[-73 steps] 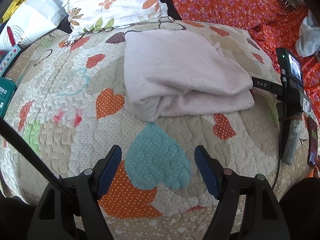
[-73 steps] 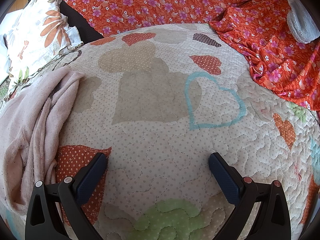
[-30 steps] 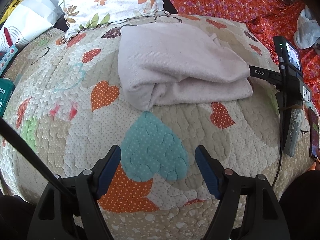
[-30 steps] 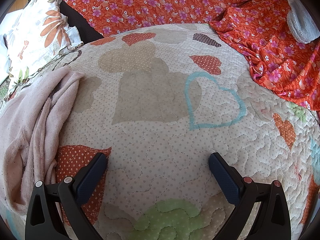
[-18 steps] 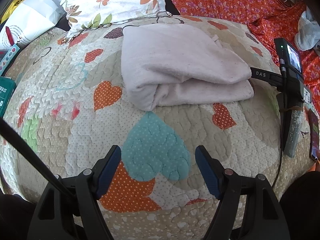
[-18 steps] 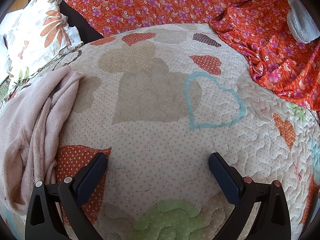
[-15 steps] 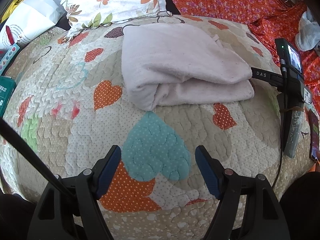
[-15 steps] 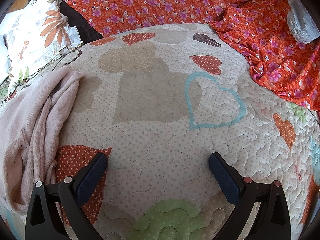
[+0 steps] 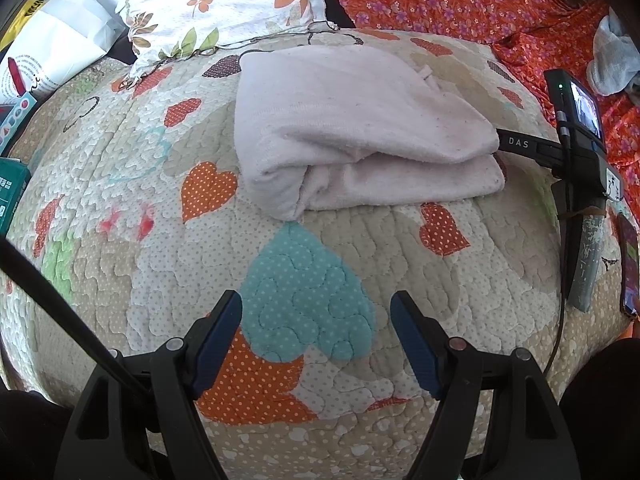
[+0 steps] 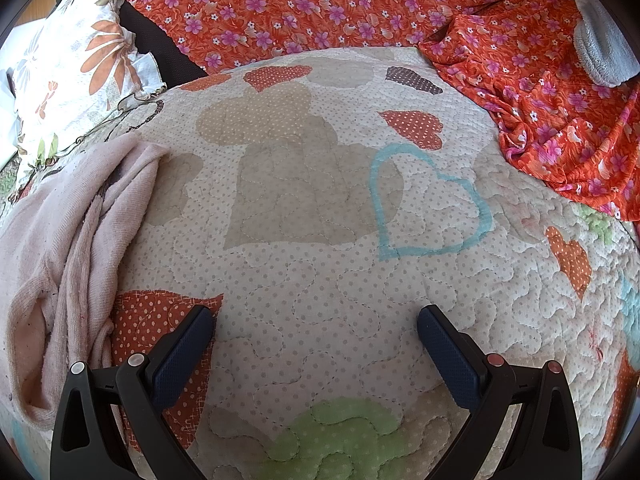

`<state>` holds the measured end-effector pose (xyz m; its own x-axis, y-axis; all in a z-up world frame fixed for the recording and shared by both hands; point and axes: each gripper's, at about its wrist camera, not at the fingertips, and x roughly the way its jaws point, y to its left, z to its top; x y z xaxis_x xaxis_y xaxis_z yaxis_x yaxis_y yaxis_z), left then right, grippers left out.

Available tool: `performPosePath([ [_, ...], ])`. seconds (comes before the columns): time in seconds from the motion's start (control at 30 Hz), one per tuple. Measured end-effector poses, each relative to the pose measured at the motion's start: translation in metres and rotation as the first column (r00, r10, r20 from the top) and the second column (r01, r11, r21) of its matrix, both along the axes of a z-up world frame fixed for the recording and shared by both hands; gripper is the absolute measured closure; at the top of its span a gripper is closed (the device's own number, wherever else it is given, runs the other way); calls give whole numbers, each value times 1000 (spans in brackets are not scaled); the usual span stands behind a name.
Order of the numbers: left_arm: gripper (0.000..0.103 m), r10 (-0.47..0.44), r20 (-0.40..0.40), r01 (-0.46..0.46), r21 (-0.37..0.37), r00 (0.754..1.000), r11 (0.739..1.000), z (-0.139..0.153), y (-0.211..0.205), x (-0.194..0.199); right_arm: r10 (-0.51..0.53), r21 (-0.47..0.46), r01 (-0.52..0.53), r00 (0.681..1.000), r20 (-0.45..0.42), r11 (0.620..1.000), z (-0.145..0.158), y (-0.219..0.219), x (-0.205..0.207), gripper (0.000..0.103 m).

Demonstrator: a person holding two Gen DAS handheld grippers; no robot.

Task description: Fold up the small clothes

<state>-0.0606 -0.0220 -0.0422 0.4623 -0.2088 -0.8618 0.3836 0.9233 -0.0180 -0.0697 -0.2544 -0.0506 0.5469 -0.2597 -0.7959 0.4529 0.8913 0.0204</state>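
A pale pink garment (image 9: pixel 352 128) lies folded in a thick rectangle on the heart-patterned quilt (image 9: pixel 120 200), ahead of my left gripper (image 9: pixel 316 312), which is open, empty and a short way back from it. In the right wrist view the garment's open end (image 10: pixel 68 248) lies bunched at the left edge. My right gripper (image 10: pixel 316 320) is open and empty over bare quilt, its left finger (image 10: pixel 180 348) close beside the cloth. The right gripper's body (image 9: pixel 576 156) shows in the left view, at the garment's right end.
A floral pillow (image 9: pixel 224 4) and a white paper bag (image 9: pixel 60 40) lie beyond the garment. An orange flowered sheet (image 10: pixel 560 128) covers the back and right, with a grey cloth (image 10: pixel 600 48) on it. A green box (image 9: pixel 10 196) sits at the left edge, a phone (image 9: pixel 628 272) at the right.
The left gripper drifted slightly, so the garment sits a little differently in its view. The right gripper and the garment have not moved.
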Motion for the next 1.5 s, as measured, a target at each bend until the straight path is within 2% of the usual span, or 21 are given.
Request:
performPosePath([
  [0.33, 27, 12, -7, -12, -62, 1000, 998, 8, 11, 2, 0, -1, 0, 1000, 0, 1000, 0, 0, 0, 0],
  [0.7, 27, 25, -16, -26, -96, 1000, 995, 13, 23, 1, 0, -1, 0, 1000, 0, 1000, 0, 0, 0, 0],
  [1.2, 27, 18, -2, -18, 1, 1000, 1000, 11, 14, 5, -1, -2, 1, 1000, -1, 1000, 0, 0, 0, 0],
  [1.5, 27, -3, 4, 2, 68, 1000, 998, -13, 4, 28, -7, -14, 7, 1000, -10, 1000, 1, 4, 3, 0],
])
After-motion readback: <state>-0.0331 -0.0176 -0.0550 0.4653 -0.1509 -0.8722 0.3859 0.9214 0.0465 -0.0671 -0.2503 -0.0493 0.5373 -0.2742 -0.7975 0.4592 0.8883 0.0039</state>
